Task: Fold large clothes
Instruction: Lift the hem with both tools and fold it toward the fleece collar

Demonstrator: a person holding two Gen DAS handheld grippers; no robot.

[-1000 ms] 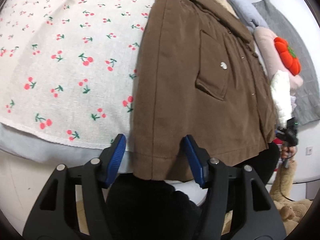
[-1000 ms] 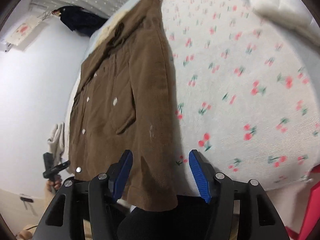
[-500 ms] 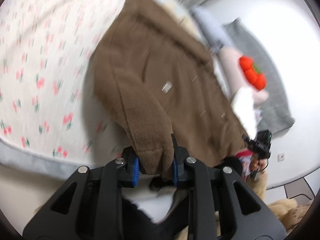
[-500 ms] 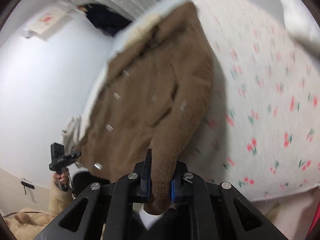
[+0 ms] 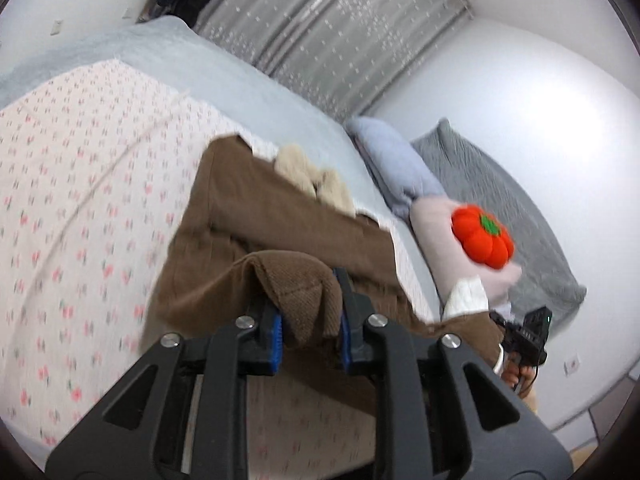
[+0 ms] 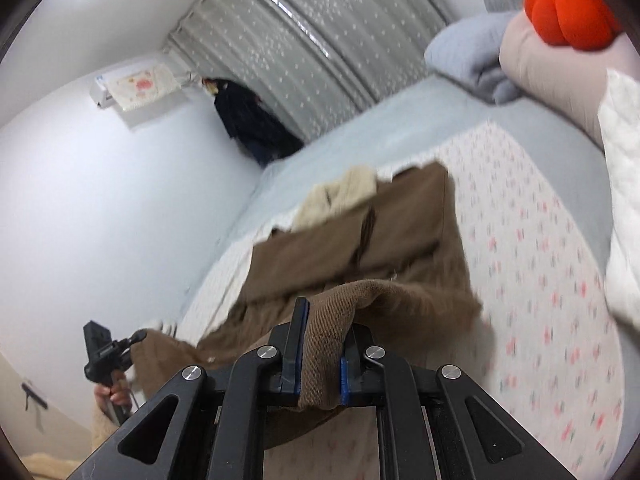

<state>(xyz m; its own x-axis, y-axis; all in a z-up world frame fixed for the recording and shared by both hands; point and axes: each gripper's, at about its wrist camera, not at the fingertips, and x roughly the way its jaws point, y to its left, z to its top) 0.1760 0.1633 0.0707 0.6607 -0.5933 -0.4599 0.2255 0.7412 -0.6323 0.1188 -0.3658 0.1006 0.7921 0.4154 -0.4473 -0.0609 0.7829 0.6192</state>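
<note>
Folding in progress; item one, jacket: brown corduroy, cream lining showing at the collar, lying on the cherry-print sheet of the bed. Collar end rests flat at the far side; hem end is raised off the sheet toward both cameras.

Item two, left gripper: blue-padded jaws closing on one bunched hem corner, cloth pressed between the pads.

Item three, right gripper: jaws together on the other hem corner, a thick fold of corduroy clamped between them. In the left wrist view it also shows at lower right, held in a hand.

Governing relation: the jacket's long axis runs straight away from both grippers, hem near, collar far. The two grips sit at opposite ends of the hem, about equally near the body of the garment, neither arm leading. Judgement: the step in hand looks like carrying the hem forward over the collar end to halve the length; that calls for both hands travelling level and together along the axis, or the fold line will skew.

Surroundings: grey bedspread beyond the sheet; bluish pillow, pink cushion and an orange pumpkin toy by the wall; grey spotted curtain behind.
</note>
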